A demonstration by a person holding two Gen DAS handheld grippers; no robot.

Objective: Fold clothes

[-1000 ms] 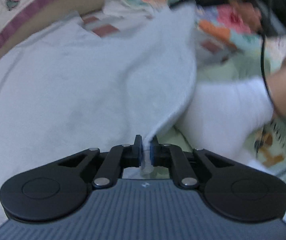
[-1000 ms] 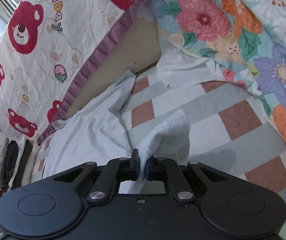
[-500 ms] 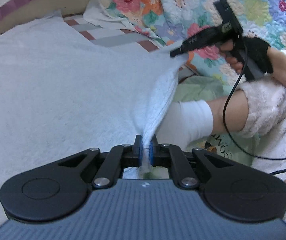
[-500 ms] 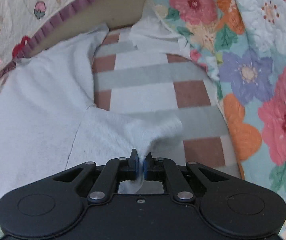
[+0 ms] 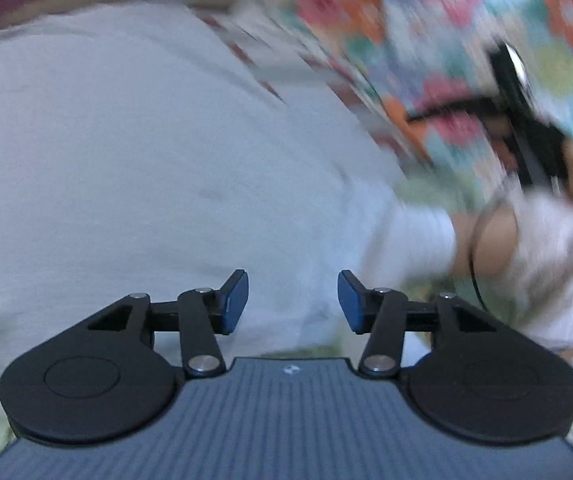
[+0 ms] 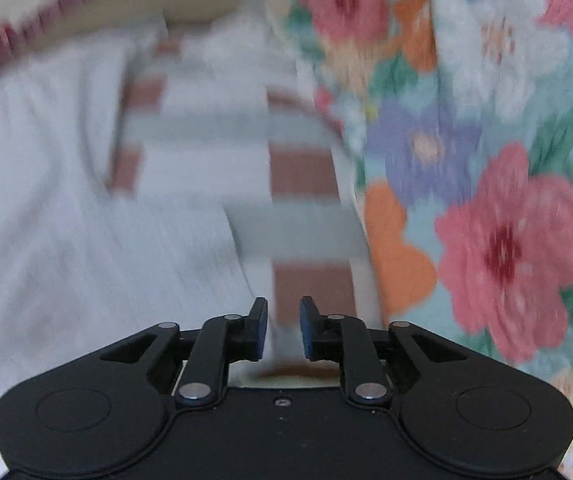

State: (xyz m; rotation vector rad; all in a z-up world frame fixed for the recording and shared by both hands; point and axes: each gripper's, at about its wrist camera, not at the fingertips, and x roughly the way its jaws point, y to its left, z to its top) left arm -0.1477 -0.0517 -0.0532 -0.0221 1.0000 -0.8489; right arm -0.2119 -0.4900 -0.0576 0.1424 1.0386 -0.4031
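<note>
A pale blue-white garment (image 5: 146, 152) lies spread flat over the bed and fills most of the left wrist view. My left gripper (image 5: 292, 300) hangs open just above its near edge, with nothing between the blue pads. In the right wrist view the same garment (image 6: 78, 240) covers the left half. My right gripper (image 6: 283, 328) is open over the garment's right edge, where it meets the checked sheet (image 6: 310, 280). The right gripper (image 5: 518, 120) also shows, blurred, at the far right of the left wrist view, held in a hand. Both views are motion-blurred.
A floral quilt (image 6: 486, 160) rises along the right side. A bear-print quilt with a purple frill (image 6: 26, 36) borders the far left. A white cloth (image 6: 238, 44) lies at the back of the sheet. A person's arm in a fluffy white sleeve (image 5: 542, 248) reaches in at right.
Both grippers were shut on the garment's edge and have opened, letting it drop flat on the bed. Both have pulled back a little from the cloth.
</note>
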